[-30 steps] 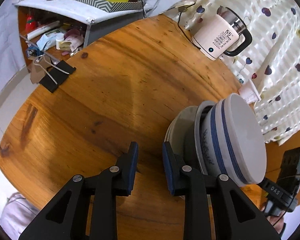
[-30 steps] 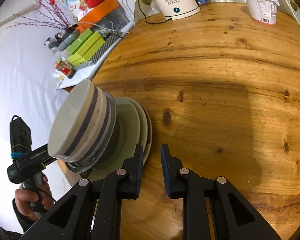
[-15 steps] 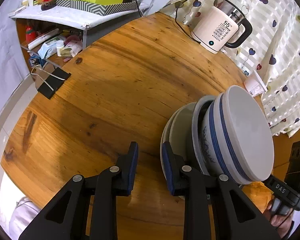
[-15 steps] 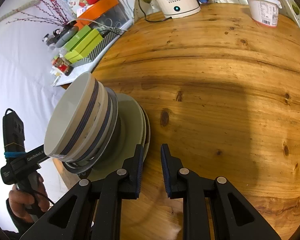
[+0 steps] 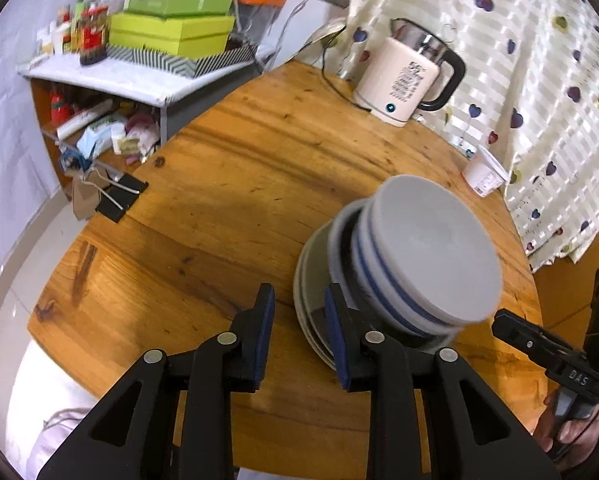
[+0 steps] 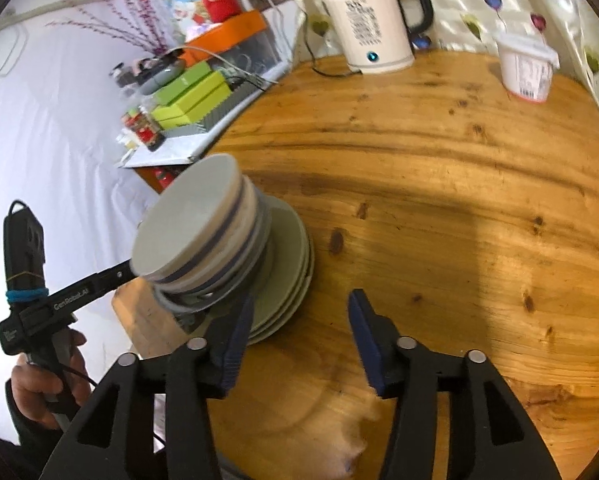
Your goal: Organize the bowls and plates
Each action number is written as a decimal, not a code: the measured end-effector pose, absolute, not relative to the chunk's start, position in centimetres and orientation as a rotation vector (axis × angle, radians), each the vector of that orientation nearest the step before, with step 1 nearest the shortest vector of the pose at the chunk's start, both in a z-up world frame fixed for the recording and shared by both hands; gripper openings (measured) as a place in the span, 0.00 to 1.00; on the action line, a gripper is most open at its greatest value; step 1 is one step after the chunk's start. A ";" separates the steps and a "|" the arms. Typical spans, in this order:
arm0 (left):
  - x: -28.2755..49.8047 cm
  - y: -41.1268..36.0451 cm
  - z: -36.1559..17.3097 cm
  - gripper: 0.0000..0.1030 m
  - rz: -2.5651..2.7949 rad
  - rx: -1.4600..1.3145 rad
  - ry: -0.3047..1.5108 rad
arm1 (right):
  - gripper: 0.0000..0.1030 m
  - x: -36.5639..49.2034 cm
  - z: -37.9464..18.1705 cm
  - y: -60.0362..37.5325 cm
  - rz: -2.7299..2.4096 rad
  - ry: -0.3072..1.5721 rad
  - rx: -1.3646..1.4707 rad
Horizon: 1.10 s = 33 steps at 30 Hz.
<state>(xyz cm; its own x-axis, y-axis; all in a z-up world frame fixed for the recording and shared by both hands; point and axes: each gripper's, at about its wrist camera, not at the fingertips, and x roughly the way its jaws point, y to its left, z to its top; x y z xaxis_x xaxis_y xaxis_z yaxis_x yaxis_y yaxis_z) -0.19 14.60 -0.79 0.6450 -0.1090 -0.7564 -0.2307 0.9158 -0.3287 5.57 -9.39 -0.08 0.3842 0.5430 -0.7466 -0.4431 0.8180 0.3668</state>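
Blue-striped bowls (image 5: 431, 240) (image 6: 191, 216) are nested on a stack of pale plates (image 5: 311, 280) (image 6: 291, 248) standing on the round wooden table (image 5: 219, 184). My left gripper (image 5: 299, 320) is at the stack's near edge, jaws opening. The plates' rim shows in the gap beside the right finger, and the pads do not press it. My right gripper (image 6: 301, 306) is at the stack's other side, jaws opening wide. Its left finger overlaps the plates' edge, with mostly bare wood between the pads. Each view shows the other gripper's handle in a hand (image 6: 39, 384).
A white electric kettle (image 5: 403, 76) (image 6: 367, 28) with its cord and a white yoghurt cup (image 5: 485, 172) (image 6: 527, 68) stand at the table's far side by a heart-print curtain. A cluttered shelf with green boxes (image 5: 171, 36) is to the left, and a black binder clip (image 5: 119, 196) grips the table edge.
Both grippers have drawn back and upward from the stack. The right jaws have spread from nearly shut to wide; the left jaws have widened slightly. The stack stays in place on the table.
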 end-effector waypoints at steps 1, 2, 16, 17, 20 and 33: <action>-0.5 14.3 -0.5 0.34 0.068 -0.412 0.867 | 0.55 5.2 0.2 -9.3 0.633 0.985 0.102; -0.7 14.1 -0.3 0.38 0.067 -0.405 0.862 | 0.57 4.8 0.4 -9.3 0.637 0.975 0.090; -3.9 9.6 1.5 0.52 0.095 -0.250 0.840 | 0.70 0.7 2.4 -8.2 0.681 0.895 -0.034; -4.0 9.2 1.6 0.52 0.091 -0.238 0.841 | 0.71 0.4 2.5 -8.2 0.680 0.889 -0.042; -4.3 8.5 1.7 0.52 0.095 -0.209 0.838 | 0.73 0.0 2.5 -8.2 0.675 0.880 -0.058; -4.0 7.6 1.3 0.52 0.103 -0.181 0.846 | 0.75 -0.2 2.1 -7.5 0.679 0.882 -0.100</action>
